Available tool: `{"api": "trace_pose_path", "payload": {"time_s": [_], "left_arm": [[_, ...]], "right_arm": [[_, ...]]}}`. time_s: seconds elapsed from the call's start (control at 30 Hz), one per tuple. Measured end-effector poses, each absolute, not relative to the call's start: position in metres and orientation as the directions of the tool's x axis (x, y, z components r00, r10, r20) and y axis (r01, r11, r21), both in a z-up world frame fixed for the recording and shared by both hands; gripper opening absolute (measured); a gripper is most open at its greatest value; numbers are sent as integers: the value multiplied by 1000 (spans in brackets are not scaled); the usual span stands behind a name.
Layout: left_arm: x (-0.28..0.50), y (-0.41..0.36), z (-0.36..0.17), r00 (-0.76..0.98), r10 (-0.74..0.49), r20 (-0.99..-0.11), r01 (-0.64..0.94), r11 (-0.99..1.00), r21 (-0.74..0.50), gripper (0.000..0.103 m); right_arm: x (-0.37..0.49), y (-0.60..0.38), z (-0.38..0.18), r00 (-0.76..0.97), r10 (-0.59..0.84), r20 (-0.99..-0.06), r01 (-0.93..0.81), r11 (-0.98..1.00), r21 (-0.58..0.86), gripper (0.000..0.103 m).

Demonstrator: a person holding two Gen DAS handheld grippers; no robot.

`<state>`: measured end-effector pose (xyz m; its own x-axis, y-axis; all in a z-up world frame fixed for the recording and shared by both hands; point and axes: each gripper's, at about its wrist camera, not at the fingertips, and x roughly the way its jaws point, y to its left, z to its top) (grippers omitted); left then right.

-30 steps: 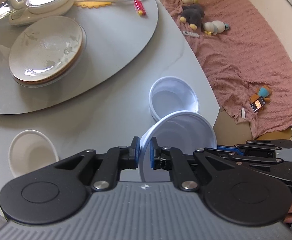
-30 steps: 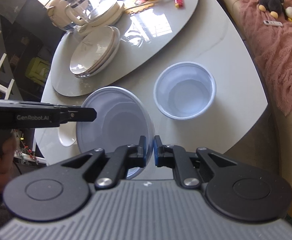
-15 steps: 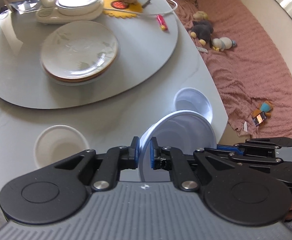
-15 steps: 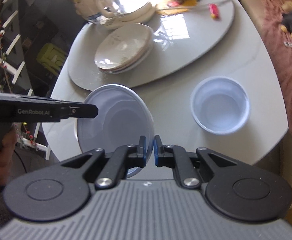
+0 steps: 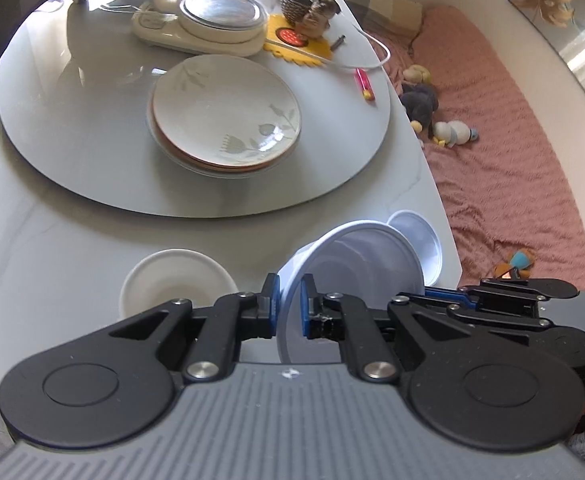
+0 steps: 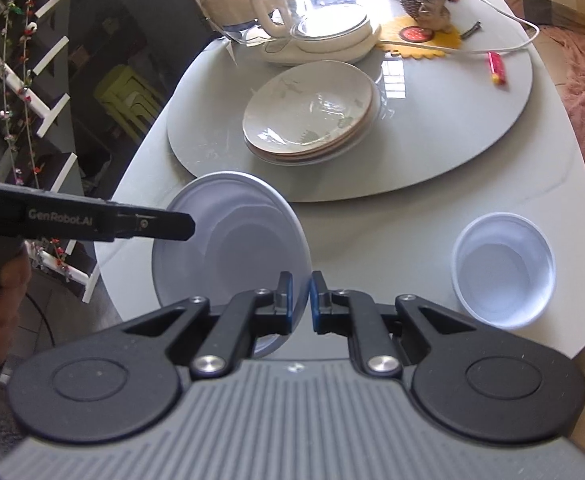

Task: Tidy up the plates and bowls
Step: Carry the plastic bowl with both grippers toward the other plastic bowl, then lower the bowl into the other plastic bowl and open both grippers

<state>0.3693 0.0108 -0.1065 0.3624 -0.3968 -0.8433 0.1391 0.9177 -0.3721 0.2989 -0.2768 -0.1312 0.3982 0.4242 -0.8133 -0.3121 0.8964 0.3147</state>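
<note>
Both grippers hold one white plastic bowl (image 5: 356, 264) by opposite rims, lifted above the table. My left gripper (image 5: 289, 304) is shut on its left rim. My right gripper (image 6: 300, 300) is shut on its right rim, and the bowl (image 6: 228, 248) shows tilted in the right wrist view. A second white plastic bowl (image 6: 504, 268) stands on the table near the right edge; it also shows in the left wrist view (image 5: 418, 236). A small cream bowl (image 5: 172, 280) sits at the front left. A stack of leaf-patterned plates (image 5: 224, 120) rests on the turntable (image 5: 72, 152).
A glass kettle on a cream base (image 5: 208, 12), a yellow mat (image 5: 300, 44) with a small basket, a cable and a red lighter (image 5: 364, 84) lie at the back of the turntable. A pink-covered sofa (image 5: 512, 152) with soft toys stands beyond the table's right edge.
Both grippers rose and moved back with the held bowl. The plates and kettle now sit nearer the middle of both views, and the standing bowl lies farther right.
</note>
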Motion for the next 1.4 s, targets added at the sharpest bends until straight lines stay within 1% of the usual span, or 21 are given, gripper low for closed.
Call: {"api": "trace_pose_path", "payload": {"time_s": [0.2, 0.3, 0.4, 0.53, 0.63, 0.77, 0.9, 1.03, 1.13, 1.4], "left_arm": [[365, 47, -104, 398, -388, -831, 93, 918, -385, 11], [363, 67, -111, 403, -378, -833, 62, 920, -388, 11], [360, 85, -124, 385, -377, -842, 36, 918, -395, 11], [363, 108, -145, 366, -397, -842, -2, 904, -427, 11], [371, 116, -158, 353, -393, -849, -10, 906, -423, 11], [379, 122, -174, 324, -394, -860, 0, 909, -416, 11], [386, 128, -192, 290, -425, -857, -10, 894, -447, 11], [398, 123, -206, 255, -421, -870, 14, 902, -433, 11], [404, 119, -210, 249, -409, -878, 43, 910, -411, 11], [404, 121, -204, 261, -436, -861, 56, 898, -437, 11]], "right_arm": [[308, -245, -130, 390, 427, -816, -355, 887, 294, 13], [312, -225, -135, 359, 425, -831, -371, 882, 291, 13], [312, -203, -141, 334, 408, -850, -408, 875, 260, 13], [318, -181, -152, 305, 374, -876, -415, 880, 232, 13], [322, -165, -161, 301, 335, -893, -413, 890, 194, 13], [329, -153, -173, 286, 303, -909, -372, 909, 187, 13], [330, -147, -183, 290, 271, -918, -318, 932, 174, 13], [333, -144, -192, 288, 240, -927, -273, 948, 161, 13], [335, -142, -193, 298, 232, -926, -256, 954, 157, 13], [335, -150, -189, 312, 229, -922, -204, 964, 170, 13]]}}
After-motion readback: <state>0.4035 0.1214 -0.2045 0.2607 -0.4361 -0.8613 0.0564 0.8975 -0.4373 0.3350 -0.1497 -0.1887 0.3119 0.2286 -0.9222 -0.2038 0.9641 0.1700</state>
